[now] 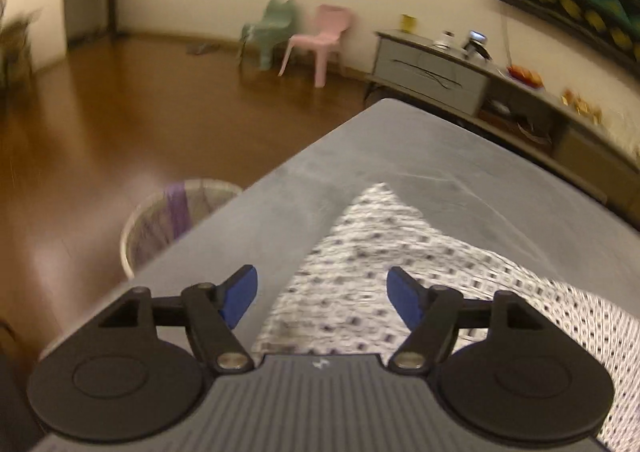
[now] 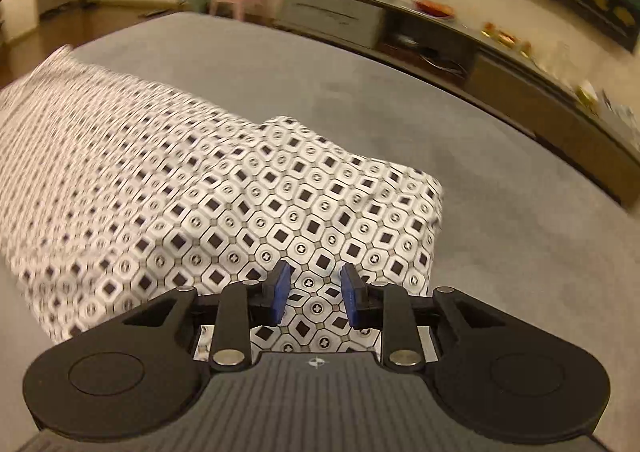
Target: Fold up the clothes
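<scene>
While the left tongs (image 1: 322,298) hang wide open and empty above the patterned cloth (image 2: 224,188) on the grey table (image 2: 280,64), the right tongs (image 2: 314,298) stand narrowly parted with cloth between them; whether they pinch it I cannot tell. A fold looks underway; next, the left tongs need a fresh edge.

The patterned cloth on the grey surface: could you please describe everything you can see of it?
The patterned cloth is thin, soft-looking white fabric printed with black diamonds and small ringed crosses in an octagon grid. It lies rumpled and partly doubled over on the grey table, one rounded fold toward the right, one pointed corner stretching toward the table's far corner. The right tool has cloth between its narrowly parted blue pads; whether they pinch it is unclear. The left tool stands open above it, holding nothing.
</scene>
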A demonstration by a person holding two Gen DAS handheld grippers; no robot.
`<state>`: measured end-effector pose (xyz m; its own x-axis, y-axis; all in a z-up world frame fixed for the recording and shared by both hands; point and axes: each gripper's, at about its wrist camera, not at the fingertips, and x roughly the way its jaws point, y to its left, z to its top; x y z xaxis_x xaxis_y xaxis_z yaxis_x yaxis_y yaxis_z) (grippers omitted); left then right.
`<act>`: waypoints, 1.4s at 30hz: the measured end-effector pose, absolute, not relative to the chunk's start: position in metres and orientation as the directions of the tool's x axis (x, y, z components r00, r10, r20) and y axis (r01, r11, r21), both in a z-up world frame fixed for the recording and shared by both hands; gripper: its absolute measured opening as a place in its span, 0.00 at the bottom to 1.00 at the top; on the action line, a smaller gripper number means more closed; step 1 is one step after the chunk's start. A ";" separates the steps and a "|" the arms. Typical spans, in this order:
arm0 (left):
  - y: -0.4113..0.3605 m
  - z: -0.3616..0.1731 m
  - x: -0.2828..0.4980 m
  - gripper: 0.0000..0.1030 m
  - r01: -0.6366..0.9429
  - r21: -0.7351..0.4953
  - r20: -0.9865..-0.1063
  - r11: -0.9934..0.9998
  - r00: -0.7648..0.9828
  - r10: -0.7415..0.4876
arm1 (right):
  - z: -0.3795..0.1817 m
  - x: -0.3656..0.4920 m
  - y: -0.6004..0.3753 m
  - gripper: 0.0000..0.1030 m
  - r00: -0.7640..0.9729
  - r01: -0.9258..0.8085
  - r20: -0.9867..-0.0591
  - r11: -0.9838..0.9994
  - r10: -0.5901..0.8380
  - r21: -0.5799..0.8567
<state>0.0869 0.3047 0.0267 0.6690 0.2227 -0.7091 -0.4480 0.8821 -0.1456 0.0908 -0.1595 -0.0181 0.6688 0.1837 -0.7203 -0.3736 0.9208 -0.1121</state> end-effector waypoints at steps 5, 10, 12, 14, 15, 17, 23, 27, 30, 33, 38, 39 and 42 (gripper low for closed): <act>0.305 0.006 0.094 0.72 -0.434 -0.128 -0.778 0.892 0.602 0.182 | -0.018 0.094 -0.169 0.28 0.670 -0.348 -0.719 0.934 0.183 -0.087; 0.292 -0.012 0.096 0.74 -0.430 -0.096 -0.813 0.898 0.554 0.178 | -0.021 0.089 -0.168 0.28 0.669 -0.347 -0.720 0.935 0.186 -0.081; 0.286 -0.016 0.096 0.74 -0.419 -0.073 -0.814 0.905 0.549 0.189 | -0.020 0.090 -0.168 0.28 0.667 -0.344 -0.721 0.936 0.188 -0.074; 0.280 -0.019 0.096 0.43 -0.392 -0.041 -0.809 0.919 0.553 0.200 | -0.018 0.095 -0.165 0.28 0.667 -0.341 -0.721 0.937 0.186 -0.074; 0.276 -0.017 0.096 0.28 -0.369 -0.024 -0.803 0.929 0.561 0.202 | -0.019 0.096 -0.167 0.28 0.667 -0.341 -0.721 0.937 0.187 -0.072; 0.269 -0.018 0.100 0.07 -0.326 -0.007 -0.795 0.945 0.575 0.192 | -0.019 0.097 -0.168 0.28 0.667 -0.339 -0.722 0.938 0.187 -0.070; 0.168 0.023 0.097 0.06 -0.158 0.224 -0.638 0.962 0.722 0.268 | -0.019 0.101 -0.168 0.28 0.664 -0.332 -0.723 0.942 0.191 -0.056; 0.044 0.035 0.091 0.08 0.086 0.347 -0.558 0.934 0.820 0.132 | -0.018 0.102 -0.168 0.28 0.663 -0.331 -0.723 0.942 0.194 -0.051; -0.013 0.017 0.088 0.26 0.247 0.332 -0.623 0.910 0.782 0.015 | -0.018 0.102 -0.168 0.31 0.658 -0.336 -0.724 0.941 0.206 -0.038; -0.024 0.016 0.069 0.45 0.288 0.281 -0.620 0.916 0.782 -0.056 | -0.016 0.101 -0.173 0.38 0.644 -0.343 -0.729 0.939 0.231 -0.005; 0.003 0.031 0.050 0.50 0.289 0.226 -0.602 0.930 0.792 -0.100 | -0.008 0.100 -0.179 0.39 0.637 -0.319 -0.725 0.946 0.262 0.062; 0.010 0.032 0.050 0.50 0.284 0.224 -0.605 0.932 0.791 -0.095 | -0.005 0.099 -0.180 0.39 0.640 -0.310 -0.719 0.947 0.271 0.081; 0.031 0.025 0.057 0.52 0.274 0.207 -0.635 0.939 0.768 -0.084 | 0.009 0.094 -0.174 0.39 0.647 -0.315 -0.684 0.935 0.338 0.165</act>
<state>0.0575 0.0310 0.0251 0.7678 -0.0836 -0.6352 0.2736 0.9393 0.2071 0.0937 -0.1740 0.0091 0.6466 0.3380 -0.6839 -0.3146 0.9348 0.1646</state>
